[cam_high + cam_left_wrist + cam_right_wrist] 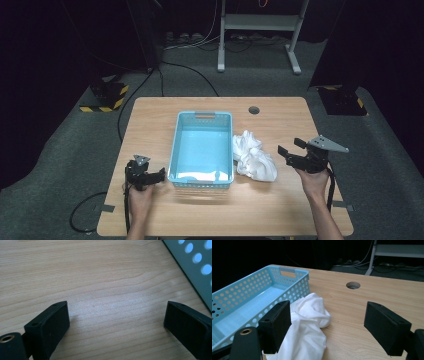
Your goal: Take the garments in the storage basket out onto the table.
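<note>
A light blue perforated basket stands in the middle of the wooden table. Something white lies at its near end. A crumpled white cloth rests on the table against the basket's right side. My right gripper hovers just right of that cloth, open. In the right gripper view the cloth lies by the left jaw, beside the basket, with nothing between the jaws. My left gripper sits low by the basket's near left corner, open over bare wood, the basket wall at upper right.
A round cable hole sits at the table's far right. A white metal stand and floor cables lie beyond the table. Yellow-and-black striped bases flank the far corners. Bare wood shows right of the cloth and along the near edge.
</note>
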